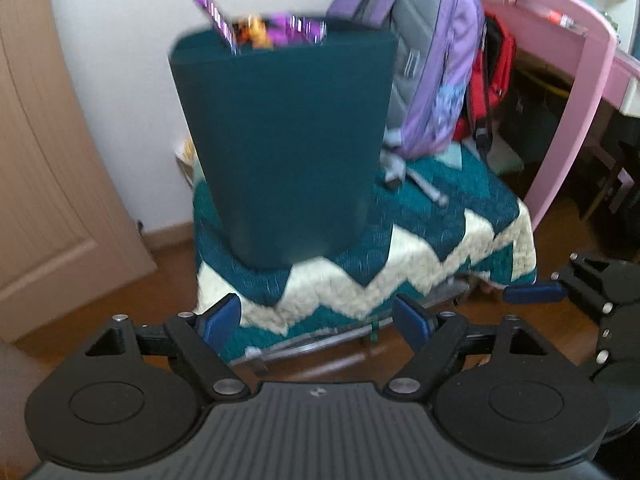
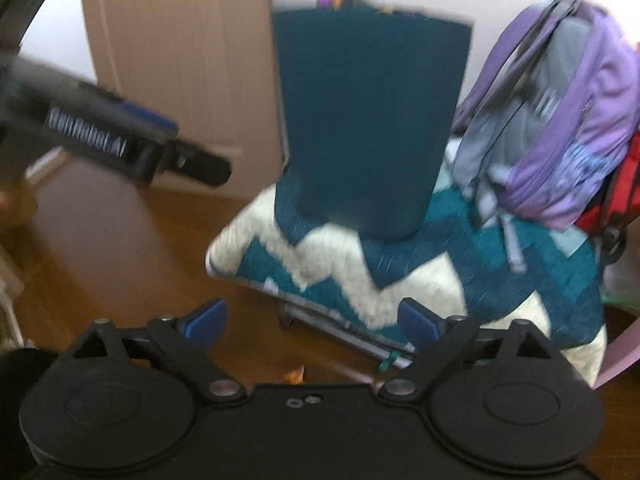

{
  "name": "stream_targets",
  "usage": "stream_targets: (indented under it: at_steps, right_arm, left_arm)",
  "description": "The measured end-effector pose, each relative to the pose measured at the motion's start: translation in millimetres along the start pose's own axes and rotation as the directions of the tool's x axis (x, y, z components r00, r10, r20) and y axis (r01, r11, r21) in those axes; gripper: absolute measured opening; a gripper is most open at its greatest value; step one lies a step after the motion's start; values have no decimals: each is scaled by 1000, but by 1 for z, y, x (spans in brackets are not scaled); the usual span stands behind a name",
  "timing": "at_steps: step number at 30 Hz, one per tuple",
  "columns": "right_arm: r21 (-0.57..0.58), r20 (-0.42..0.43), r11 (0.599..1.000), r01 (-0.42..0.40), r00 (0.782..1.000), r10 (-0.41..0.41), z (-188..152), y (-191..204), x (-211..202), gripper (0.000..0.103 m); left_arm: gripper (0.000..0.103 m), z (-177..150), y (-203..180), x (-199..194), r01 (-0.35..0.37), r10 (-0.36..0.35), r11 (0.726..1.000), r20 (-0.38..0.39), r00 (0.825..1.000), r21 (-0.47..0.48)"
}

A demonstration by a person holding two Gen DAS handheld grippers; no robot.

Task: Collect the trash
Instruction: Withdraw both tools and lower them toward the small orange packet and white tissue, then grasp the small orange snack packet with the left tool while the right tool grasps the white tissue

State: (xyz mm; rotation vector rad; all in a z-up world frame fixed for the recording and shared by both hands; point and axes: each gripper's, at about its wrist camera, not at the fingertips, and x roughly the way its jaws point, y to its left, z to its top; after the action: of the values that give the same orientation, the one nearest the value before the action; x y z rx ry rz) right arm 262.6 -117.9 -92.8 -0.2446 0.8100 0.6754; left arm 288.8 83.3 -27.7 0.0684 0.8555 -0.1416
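Observation:
A tall dark teal bin (image 1: 284, 140) stands on a seat draped in a teal and cream zigzag quilt (image 1: 420, 272). Purple and orange wrappers (image 1: 276, 30) stick out of its top. My left gripper (image 1: 318, 320) hangs open in front of the quilt's edge, below the bin, with nothing between its blue pads. In the right wrist view the same bin (image 2: 372, 120) stands ahead, and my right gripper (image 2: 312, 322) is open and empty over the wooden floor. A small orange scrap (image 2: 295, 374) lies on the floor just beyond it. Both views are blurred.
A purple and grey backpack (image 1: 432, 68) and a red bag (image 1: 492, 80) lean on the seat to the right of the bin. A pink desk frame (image 1: 576, 80) stands further right and a wooden door (image 1: 44, 184) on the left. Metal legs (image 2: 348, 332) show under the quilt.

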Motion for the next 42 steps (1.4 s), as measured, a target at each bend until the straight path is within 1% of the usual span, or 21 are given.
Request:
stream_targets:
  at_steps: [4, 5, 6, 8, 11, 14, 16, 18, 22, 25, 28, 30, 33, 35, 37, 38, 42]
  right_arm:
    - [-17, -97, 999, -36, 995, 34, -29, 6, 44, 96]
    - [-21, -119, 999, -42, 992, 39, -35, 6, 54, 96]
    - [-26, -142, 999, -45, 989, 41, -42, 6, 65, 96]
    - [-32, -185, 998, -54, 982, 48, -57, 7, 89, 96]
    - [-68, -247, 996, -56, 968, 37, -76, 9, 123, 96]
    - [-85, -298, 993, -77, 953, 49, -97, 11, 155, 96]
    - [-86, -338, 992, -94, 939, 59, -113, 12, 177, 96]
    - [-94, -372, 989, -111, 926, 68, -127, 13, 197, 95]
    - [-120, -424, 982, -146, 902, 82, -158, 15, 231, 95]
    - [-127, -461, 978, -168, 883, 91, -179, 13, 255, 94]
    - [-123, -502, 976, -181, 859, 96, -198, 11, 276, 93]
    - [-117, -524, 977, -179, 847, 92, -208, 9, 290, 93]
    - [-103, -550, 980, -170, 831, 87, -224, 6, 309, 89]
    - [-104, -562, 978, -183, 822, 94, -232, 7, 317, 88]
    - [-116, -571, 972, -202, 815, 101, -239, 7, 326, 88]
    - [-123, -574, 970, -210, 813, 103, -242, 8, 329, 88]
    - [-147, -580, 964, -220, 809, 96, -252, 7, 341, 87]
  left_arm:
    - [85, -22, 8, 42, -1, 2, 1000, -56, 998, 13]
    - [89, -27, 10, 53, 0, 1, 1000, -72, 997, 15]
    - [96, -32, 13, 65, 6, -5, 1000, -91, 996, 16]
    - [102, -42, 19, 87, 26, -24, 1000, -119, 993, 12]
    - [102, -56, 25, 121, 50, -46, 999, -168, 985, 20]
    - [102, -72, 27, 158, 63, -54, 997, -218, 974, 36]
    - [102, -83, 29, 184, 81, -71, 996, -262, 962, 30]
    - [102, -96, 31, 213, 106, -96, 994, -311, 945, 13]
    - [102, -123, 31, 266, 124, -113, 992, -396, 911, 1]
    - [102, -143, 29, 299, 131, -118, 991, -433, 894, 0]
    - [102, -162, 31, 333, 128, -128, 991, -475, 870, -32]
    - [102, -175, 35, 357, 100, -128, 992, -509, 851, -82]
    - [102, -192, 45, 390, 17, -119, 983, -568, 814, -181]
    - [102, -202, 50, 410, -61, -101, 968, -603, 791, -242]
    - [102, -210, 53, 427, -128, -95, 946, -635, 767, -297]
    - [102, -213, 53, 434, -157, -90, 935, -641, 762, -317]
    - [102, -220, 48, 455, -257, -45, 899, -658, 752, -355]
